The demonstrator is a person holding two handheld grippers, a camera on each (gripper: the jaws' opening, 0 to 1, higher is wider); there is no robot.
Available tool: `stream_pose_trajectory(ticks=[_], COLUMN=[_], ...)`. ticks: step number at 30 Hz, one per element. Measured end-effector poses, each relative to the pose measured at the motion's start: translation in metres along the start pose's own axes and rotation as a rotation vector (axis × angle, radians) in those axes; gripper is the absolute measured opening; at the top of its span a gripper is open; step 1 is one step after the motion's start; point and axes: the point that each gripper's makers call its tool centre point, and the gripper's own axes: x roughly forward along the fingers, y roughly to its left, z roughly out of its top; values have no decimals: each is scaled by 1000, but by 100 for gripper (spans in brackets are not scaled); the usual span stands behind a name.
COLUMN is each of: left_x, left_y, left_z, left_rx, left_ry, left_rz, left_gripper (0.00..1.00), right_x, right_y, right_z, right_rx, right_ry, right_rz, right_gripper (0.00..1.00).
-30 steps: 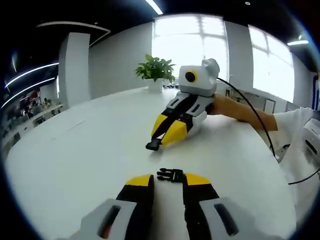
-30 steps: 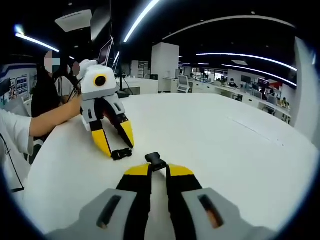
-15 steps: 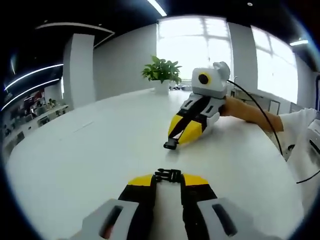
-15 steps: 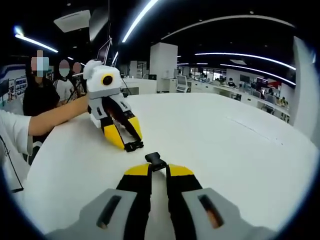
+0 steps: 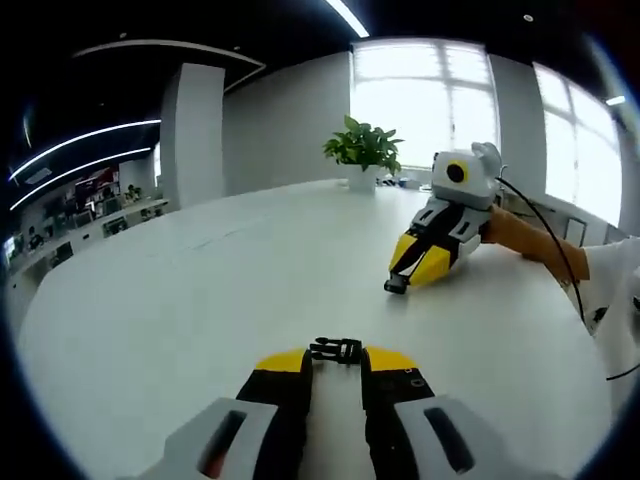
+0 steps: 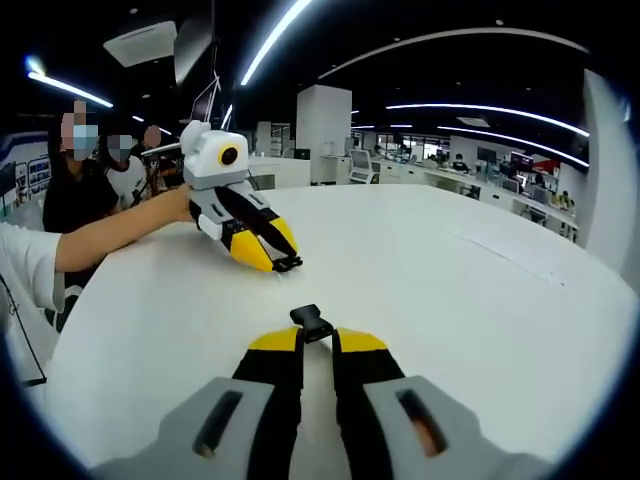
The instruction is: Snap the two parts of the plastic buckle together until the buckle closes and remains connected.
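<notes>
A: What do the tongs hold?
B: The left gripper [image 5: 336,358] clamps the pronged buckle half [image 5: 337,350] at its tips; the right gripper [image 6: 317,338] clamps the socket buckle half [image 6: 311,323].

A: Where do the halves sit?
B: Well apart above the white table [image 5: 180,300], unjoined. A potted plant [image 5: 364,152] stands at the table's far edge.

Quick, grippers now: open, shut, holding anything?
Left gripper: shut on pronged buckle half.
Right gripper: shut on other buckle half.
</notes>
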Motion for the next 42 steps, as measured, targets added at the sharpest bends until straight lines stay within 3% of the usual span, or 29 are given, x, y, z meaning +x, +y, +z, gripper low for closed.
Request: stream_pose_trajectory(ticks=[5,9,12,15,18,30,35,42], left_x=[3,4,1,-3,-7,-3,3,10], left_y=[5,5,6,1,-7,-8,0,6], left_z=[-3,-3,-3,-2,-3,3,-6,-6], left_rx=[-1,-21,-14,-15,-31,-84,-58,-64], left_ry=[-4,-1,10,10,17,-14,23,-6], left_rz=[25,71,138,159,130,103,121,117], left_gripper=[20,36,37,32,24,24,19,0], right_x=[0,-2,-3,-4,-4,-4,-4,-4], right_y=[1,0,0,0,-1,-2,-2,-2], right_z=[1,2,4,5,6,4,4,4], right_rx=[-3,-2,0,-1,-1,4,4,3], right_ry=[-4,-7,-15,-20,-23,-20,-20,-20], right_rz=[2,-1,-1,-2,-4,-4,-3,-4], right_gripper=[11,11,11,11,11,11,11,11])
